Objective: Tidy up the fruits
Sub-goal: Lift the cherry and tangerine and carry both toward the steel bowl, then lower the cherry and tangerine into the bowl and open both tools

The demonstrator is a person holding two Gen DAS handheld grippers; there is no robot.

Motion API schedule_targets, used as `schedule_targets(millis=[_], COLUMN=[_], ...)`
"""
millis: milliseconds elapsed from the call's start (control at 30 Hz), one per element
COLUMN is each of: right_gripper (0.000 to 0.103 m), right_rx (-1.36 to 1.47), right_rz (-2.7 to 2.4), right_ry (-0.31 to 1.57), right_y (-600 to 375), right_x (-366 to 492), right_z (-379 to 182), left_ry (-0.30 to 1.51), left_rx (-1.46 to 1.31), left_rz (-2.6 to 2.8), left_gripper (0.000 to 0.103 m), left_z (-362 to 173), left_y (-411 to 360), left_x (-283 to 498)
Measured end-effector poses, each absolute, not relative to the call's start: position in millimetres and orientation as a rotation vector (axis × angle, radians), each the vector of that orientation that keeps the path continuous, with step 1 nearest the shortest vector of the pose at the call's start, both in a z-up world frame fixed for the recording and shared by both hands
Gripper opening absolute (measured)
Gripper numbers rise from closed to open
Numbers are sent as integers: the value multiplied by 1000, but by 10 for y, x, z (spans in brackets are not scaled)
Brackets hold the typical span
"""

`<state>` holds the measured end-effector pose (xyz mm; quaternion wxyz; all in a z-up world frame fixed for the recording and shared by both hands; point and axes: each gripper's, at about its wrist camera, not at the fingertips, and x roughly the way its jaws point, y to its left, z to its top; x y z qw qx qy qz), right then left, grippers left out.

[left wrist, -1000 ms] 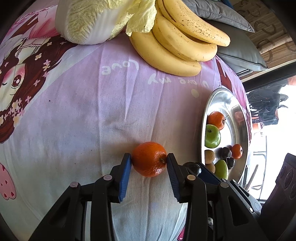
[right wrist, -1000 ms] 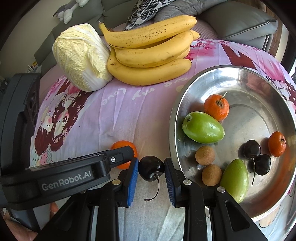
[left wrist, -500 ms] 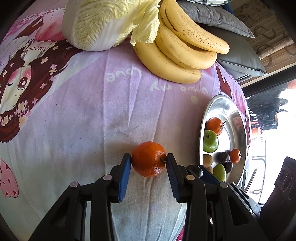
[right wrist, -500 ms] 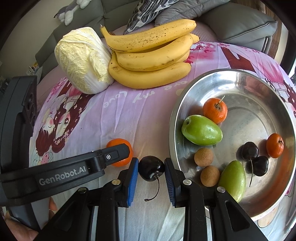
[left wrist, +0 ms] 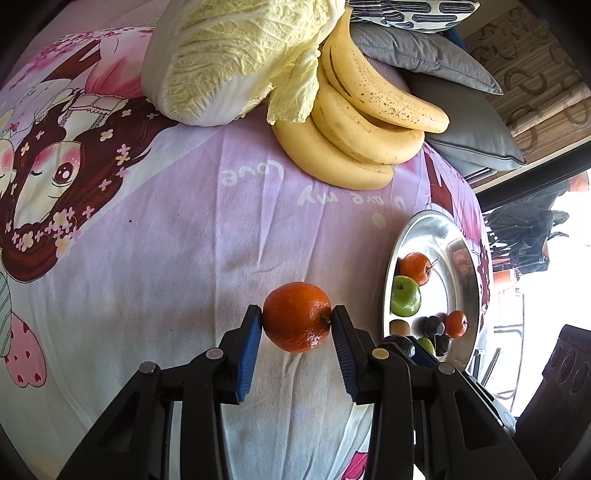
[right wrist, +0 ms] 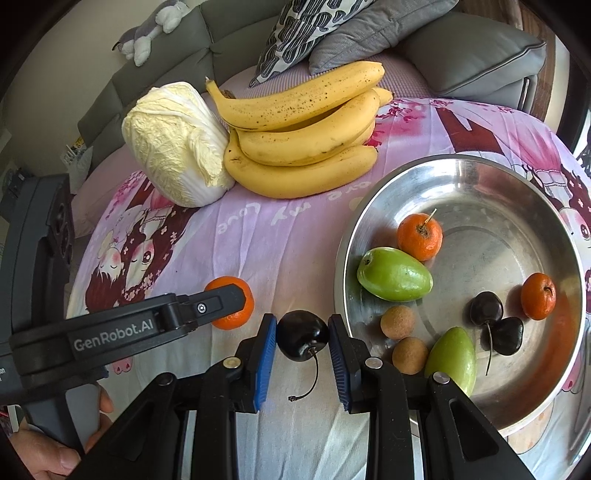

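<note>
Pink-and-lilac cartoon-print cloth point(left wrist: 155, 258) across a rounded table, grey sofa cushions point(left wrist: 436, 59) behind.

Left wrist view: left gripper point(left wrist: 297, 325) pinching a small orange point(left wrist: 296, 322) between its blue pads, one pad pressed on each side, stem end toward the right-hand pad. Orange held above the cloth near the middle of its near part. Farther back, a napa cabbage point(left wrist: 236, 55) touching a bunch of bananas point(left wrist: 354, 122). Off to the right, a steel bowl point(left wrist: 424, 229) seen edge-on (fisheye squeezes it thin), with an orange fruit, a green one and some dark ones inside.

Right wrist view: right gripper point(right wrist: 302, 338) clamped on a dark cherry point(right wrist: 303, 334), both pads against its sides, stem point(right wrist: 312, 376) curling down toward the camera. Cherry just left of the bowl's rim point(right wrist: 341, 236), outside the bowl. Inside: two small oranges point(right wrist: 420, 236), two green fruits point(right wrist: 393, 274), two brown round fruits point(right wrist: 399, 322) and a pair of dark cherries point(right wrist: 496, 325). Left gripper's black arm crossing the lower left, its orange partly hidden behind the tip, a hand point(right wrist: 55, 454) on the handle at the bottom corner. Cabbage and bananas side by side at the far end, a plush toy point(right wrist: 147, 33) on the sofa back.
</note>
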<state>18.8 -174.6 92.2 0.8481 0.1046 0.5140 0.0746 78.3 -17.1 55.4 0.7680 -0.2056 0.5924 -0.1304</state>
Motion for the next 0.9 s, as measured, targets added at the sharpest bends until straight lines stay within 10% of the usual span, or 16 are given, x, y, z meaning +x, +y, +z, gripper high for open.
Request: schedule_targets(millis=[900], right_gripper=[31], right_rx=[372], right_rz=[-101], right_ry=[1037], right_y=[-2941], right_x=[290], right_z=[908], left_ry=[1263], left_rx=[-228], left_rz=[-477], left_gripper=[40], left_z=[846], left_y=[-1272], left_x=[619])
